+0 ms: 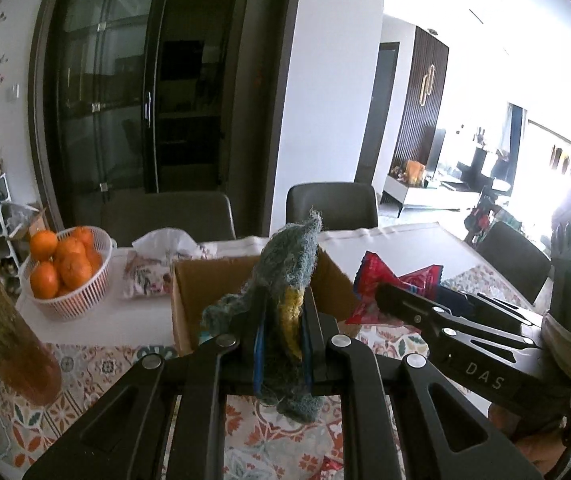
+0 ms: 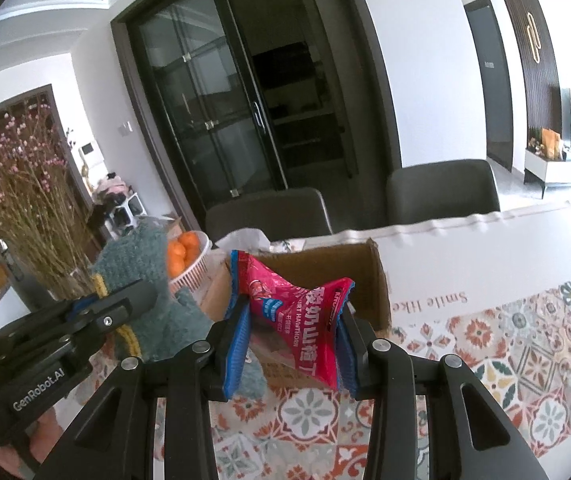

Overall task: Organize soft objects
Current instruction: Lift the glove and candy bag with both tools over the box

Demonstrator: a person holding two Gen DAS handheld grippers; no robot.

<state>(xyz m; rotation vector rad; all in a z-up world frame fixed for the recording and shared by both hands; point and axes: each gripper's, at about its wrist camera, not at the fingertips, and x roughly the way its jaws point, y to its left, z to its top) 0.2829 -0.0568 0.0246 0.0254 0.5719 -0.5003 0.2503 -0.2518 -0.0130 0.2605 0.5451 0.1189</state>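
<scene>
In the left wrist view the left gripper (image 1: 281, 336) is pressed tight on one blue-grey and yellow knitted cloth (image 1: 285, 280) held up before the single open cardboard box (image 1: 189, 280) on the table (image 1: 405, 240), and only here does the tissue pack (image 1: 157, 268) show plainly beside one white basket (image 1: 85, 292) of oranges (image 1: 65, 264). In the right wrist view the right gripper (image 2: 293, 344) pinches one red snack packet (image 2: 289, 312) in front of that box, and only here the pink dried flowers (image 2: 25, 168) at the table's left edge show fully.
</scene>
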